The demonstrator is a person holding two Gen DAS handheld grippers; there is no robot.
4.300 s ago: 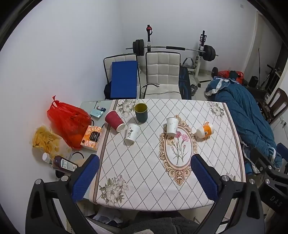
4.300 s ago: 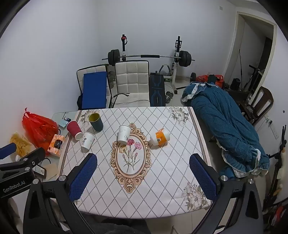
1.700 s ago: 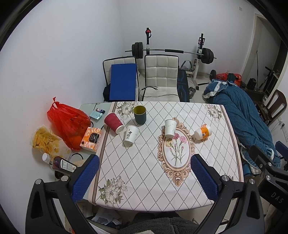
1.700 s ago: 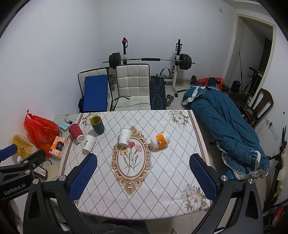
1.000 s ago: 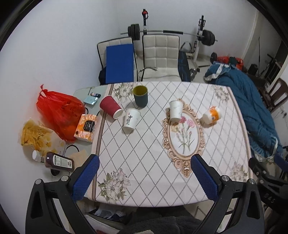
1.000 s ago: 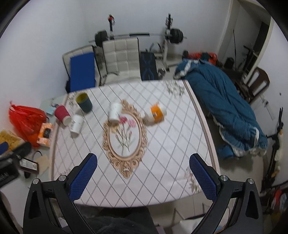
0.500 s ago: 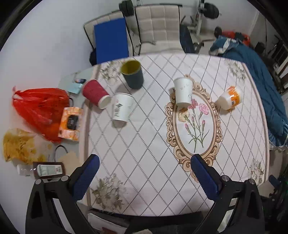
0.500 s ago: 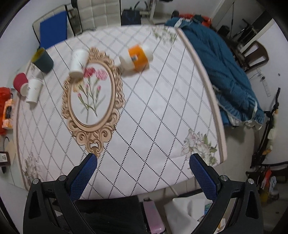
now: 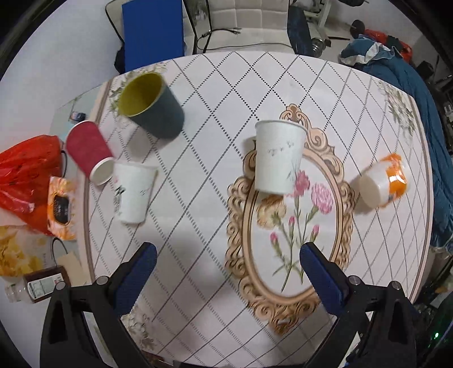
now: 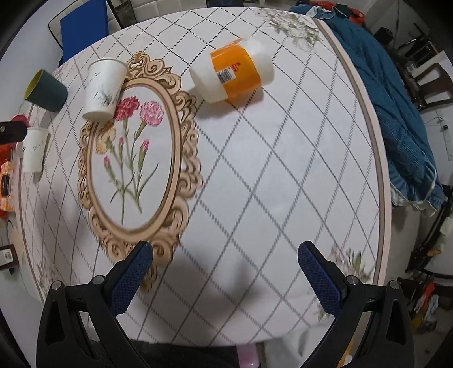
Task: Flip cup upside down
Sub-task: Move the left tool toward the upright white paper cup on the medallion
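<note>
Several cups sit on the patterned tablecloth [image 9: 198, 226]. A dark green cup with a yellow inside [image 9: 151, 106] stands upright at the far left. A red cup [image 9: 89, 151] lies on its side beside it. A white paper cup [image 9: 133, 195] stands near the red one. Another white paper cup [image 9: 279, 158] [image 10: 103, 89] stands at the top of the oval flower print. An orange-and-white cup [image 9: 382, 181] [image 10: 233, 73] lies on its side at the right. My left gripper [image 9: 226, 271] is open and empty above the near table. My right gripper [image 10: 223, 269] is open and empty, nearer than the orange cup.
A red bag [image 9: 22, 169], an orange tissue pack [image 9: 61, 206] and a bottle [image 9: 36, 286] lie left of the table. Chairs [image 9: 249, 25] stand behind it. A blue blanket [image 10: 396, 113] is heaped along the right edge.
Both grippers have come down and forward over the table and tilted downward, so the cups look larger. No cup has moved. Both grippers stayed open.
</note>
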